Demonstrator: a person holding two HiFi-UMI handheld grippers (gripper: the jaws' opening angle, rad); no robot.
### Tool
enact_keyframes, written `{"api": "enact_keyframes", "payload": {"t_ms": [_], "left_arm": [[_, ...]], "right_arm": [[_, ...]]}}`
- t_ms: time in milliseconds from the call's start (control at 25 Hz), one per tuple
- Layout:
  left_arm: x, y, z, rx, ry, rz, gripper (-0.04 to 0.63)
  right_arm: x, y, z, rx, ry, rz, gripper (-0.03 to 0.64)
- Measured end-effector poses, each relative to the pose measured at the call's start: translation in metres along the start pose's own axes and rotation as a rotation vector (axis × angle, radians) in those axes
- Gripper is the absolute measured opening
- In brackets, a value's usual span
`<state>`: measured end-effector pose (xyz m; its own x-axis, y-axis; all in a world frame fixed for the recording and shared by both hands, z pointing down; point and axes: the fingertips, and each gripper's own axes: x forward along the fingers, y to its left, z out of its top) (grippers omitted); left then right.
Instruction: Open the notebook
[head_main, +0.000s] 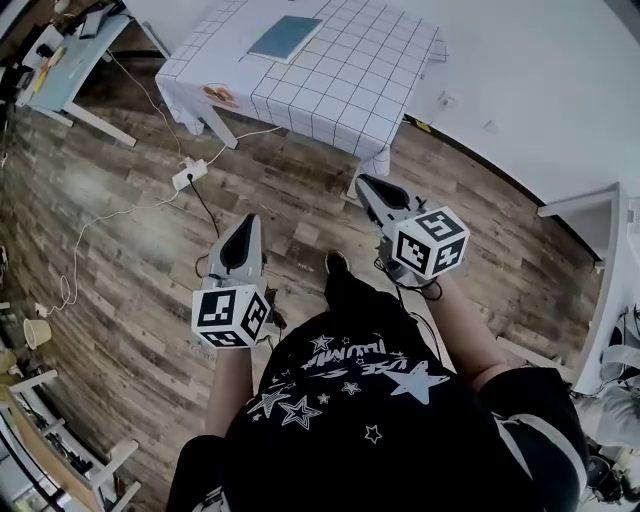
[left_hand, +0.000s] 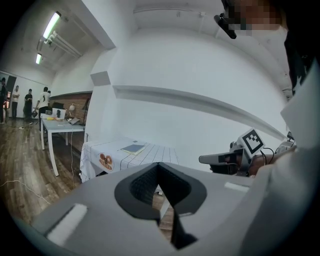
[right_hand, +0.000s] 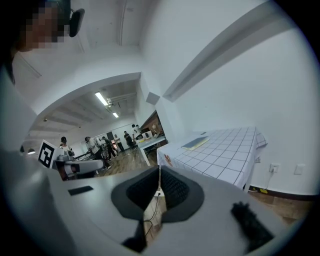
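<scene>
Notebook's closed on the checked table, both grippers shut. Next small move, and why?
Probably walk both grippers forward to the table: the notebook lies closed on it, well ahead of the left gripper and right gripper, which hang over the floor, jaws together and empty.

The notebook (head_main: 285, 38) is covered in teal. The surface (head_main: 350, 90) is draped in white cloth ruled with a thin black grid. The floor (head_main: 130, 250) is laid in brown wood-grain planks. Black-and-white square markers are carried on the grey left tool (head_main: 244, 222) and right tool (head_main: 366, 182). White stars are printed on the black shirt (head_main: 400, 430).
</scene>
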<state>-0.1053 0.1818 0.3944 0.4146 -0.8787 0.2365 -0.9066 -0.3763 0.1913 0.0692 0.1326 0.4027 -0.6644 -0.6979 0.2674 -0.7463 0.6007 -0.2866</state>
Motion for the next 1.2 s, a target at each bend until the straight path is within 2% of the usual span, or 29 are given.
{"api": "enact_keyframes", "payload": {"t_ms": [320,520,640,1000,1200], "left_arm": [[0.045,0.015,0.002,0.004,-0.021,0.039,0.009],[0.09,0.018,0.037,-0.001,-0.031,0.098,0.009],[0.112,0.017,0.053,-0.002,-0.007,0.14,0.009],[0.123,0.046,0.059,-0.016,-0.005,0.218,0.009],[0.145,0.064,0.065,-0.025,-0.012,0.219,0.009]], "right_arm": [[0.036,-0.035,0.007,-0.023,0.006,0.037,0.02],[0.057,-0.077,0.042,-0.022,0.021,0.077,0.02],[0.072,-0.1,0.061,0.007,0.026,0.103,0.02],[0.102,-0.11,0.072,0.0,0.037,0.15,0.02],[0.117,-0.126,0.082,-0.009,0.034,0.129,0.02]]}}
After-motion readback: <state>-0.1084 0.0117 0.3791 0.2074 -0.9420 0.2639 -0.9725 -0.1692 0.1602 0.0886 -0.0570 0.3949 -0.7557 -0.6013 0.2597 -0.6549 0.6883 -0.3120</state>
